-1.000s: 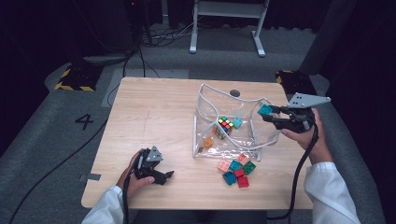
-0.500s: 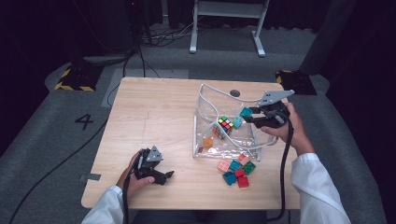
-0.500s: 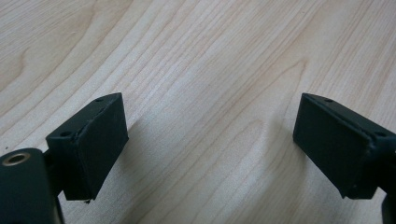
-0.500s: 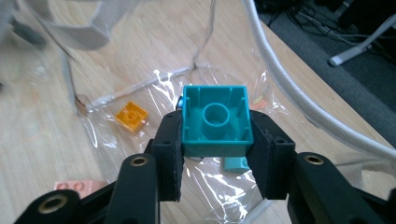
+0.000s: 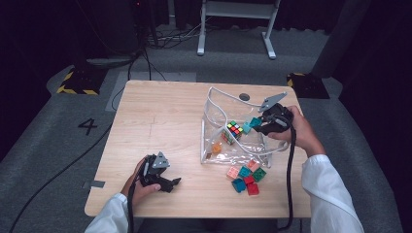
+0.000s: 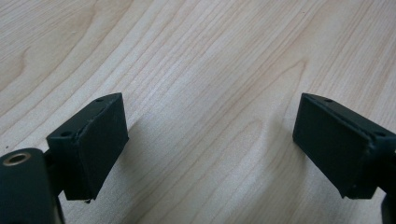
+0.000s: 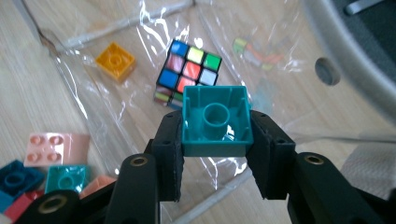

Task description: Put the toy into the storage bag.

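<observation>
Grip: a teal brick (image 7: pixel 215 121) is clamped between the jaws of the right hand-held gripper (image 7: pixel 215 140), its hollow underside turned toward the camera.
Position: the brick (image 5: pixel 254 122) is held in the air over the open mouth of the clear plastic bag (image 5: pixel 219 103), above the puzzle cube.
Hold points: the two flat side walls are pinched squarely; this is judged the best place, since the studded top and the open underside offer less flat surface.
Handling: the brick is judged light, stiff and smooth-sided, so a slip is possible if the squeeze is eased before it is over the bag.
Bag contents: a puzzle cube (image 7: pixel 187 72) and an orange brick (image 7: pixel 116 60) are seen lying inside.
Bag handling: the film is judged soft and floppy, so its rim may fold if it is brushed.
Loose bricks: a pink brick (image 7: pixel 57 148) and other teal, blue and red pieces (image 5: pixel 247 175) are left on the worktop (image 5: pixel 160 111) just beside the bag.
Left hand-held gripper (image 5: pixel 170 183): it is rested near the worktop's front edge, well apart from the bag, with the jaws spread wide and nothing between them.
</observation>
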Available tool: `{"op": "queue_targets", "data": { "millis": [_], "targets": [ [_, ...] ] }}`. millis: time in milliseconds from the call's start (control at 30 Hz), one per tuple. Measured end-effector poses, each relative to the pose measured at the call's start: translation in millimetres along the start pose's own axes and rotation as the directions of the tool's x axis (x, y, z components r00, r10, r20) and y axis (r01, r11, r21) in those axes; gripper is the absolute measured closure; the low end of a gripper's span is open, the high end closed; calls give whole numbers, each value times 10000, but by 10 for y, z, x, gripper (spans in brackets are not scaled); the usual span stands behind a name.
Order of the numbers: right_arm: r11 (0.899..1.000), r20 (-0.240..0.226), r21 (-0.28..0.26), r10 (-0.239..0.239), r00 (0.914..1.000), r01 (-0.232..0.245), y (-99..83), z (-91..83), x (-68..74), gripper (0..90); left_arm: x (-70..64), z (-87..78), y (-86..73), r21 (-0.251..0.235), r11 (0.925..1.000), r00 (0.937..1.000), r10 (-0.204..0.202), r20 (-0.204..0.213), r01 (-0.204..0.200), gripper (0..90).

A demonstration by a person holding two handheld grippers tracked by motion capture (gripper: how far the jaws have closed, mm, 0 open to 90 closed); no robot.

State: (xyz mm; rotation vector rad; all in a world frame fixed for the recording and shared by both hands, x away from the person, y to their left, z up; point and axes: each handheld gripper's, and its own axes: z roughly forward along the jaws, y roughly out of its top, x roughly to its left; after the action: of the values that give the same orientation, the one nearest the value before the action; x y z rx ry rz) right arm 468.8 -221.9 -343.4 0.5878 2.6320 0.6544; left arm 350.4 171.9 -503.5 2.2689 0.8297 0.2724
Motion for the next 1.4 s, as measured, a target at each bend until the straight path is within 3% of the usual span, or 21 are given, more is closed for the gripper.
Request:
{"op": "queue_targets", "data": {
  "millis": [67, 233, 267, 367, 733, 933, 1100, 1133, 1167, 1233, 1267, 1300, 1367, 1400],
  "targets": [
    [10000, -60, 83, -16, 10000, 16, -13, 17, -1, 589, 1, -1, 0, -2, 10000, 10000, 12, -20, -12, 104],
    [9935, 62, 1130, -106, 9999, 99, -103, 27, -57, 589, 4, -6, 1, -19, 9999, 9998, 117, -134, -117, 105],
    [9935, 62, 1130, -106, 9999, 99, -103, 27, -57, 589, 4, -6, 1, -19, 9999, 9998, 117, -134, -117, 105],
    [9792, 173, 2003, -369, 9992, 327, -165, 5, -67, 589, 4, -6, 1, -16, 9999, 9999, 113, -125, -113, 104],
    [9754, 531, 2202, -195, 9984, 73, -320, -77, -118, 589, 3, -4, 1, -13, 10000, 9999, 79, -98, -79, 104],
    [9887, 501, 1495, 3, 9987, -78, -347, -147, -131, 535, 0, -2, -1, -9, 10000, 10000, -4, -50, 4, 104],
    [9986, 167, 20, 531, 9984, -532, -418, -285, -115, 503, -1, -1, -1, -6, 10000, 10000, -20, -31, 20, 104],
    [9966, 133, -152, 806, 9967, -804, -431, -335, -90, 489, -1, -1, -1, -5, 10000, 10000, -22, -15, 22, 104],
    [9909, 36, -905, 999, 9950, -992, -478, -414, -59, 474, 0, -1, -1, -7, 10000, 10000, -16, -39, 16, 104],
    [9880, 43, -1120, 1070, 9942, -1059, -496, -439, -44, 470, 0, -1, 0, -18, 10000, 10000, -4, -45, 4, 104],
    [9777, 90, -1745, 1202, 9927, -1168, -559, -520, -6, 442, 0, -1, 0, -16, 10000, 10000, -11, -34, 11, 104],
    [9777, 90, -1745, 1202, 9927, -1168, -559, -520, -6, 442, -1, -1, -1, -6, 10000, 10000, -22, -39, 22, 104],
    [9641, 281, -2327, 1383, 9900, -1281, -633, -625, 49, 417, -1, -1, -1, 5, 10000, 10000, -28, -21, 28, 103],
    [9641, 281, -2327, 1383, 9900, -1281, -633, -625, 49, 417, -1, -1, -1, 5, 10000, 10000, -28, -21, 28, 104]
  ]
}}
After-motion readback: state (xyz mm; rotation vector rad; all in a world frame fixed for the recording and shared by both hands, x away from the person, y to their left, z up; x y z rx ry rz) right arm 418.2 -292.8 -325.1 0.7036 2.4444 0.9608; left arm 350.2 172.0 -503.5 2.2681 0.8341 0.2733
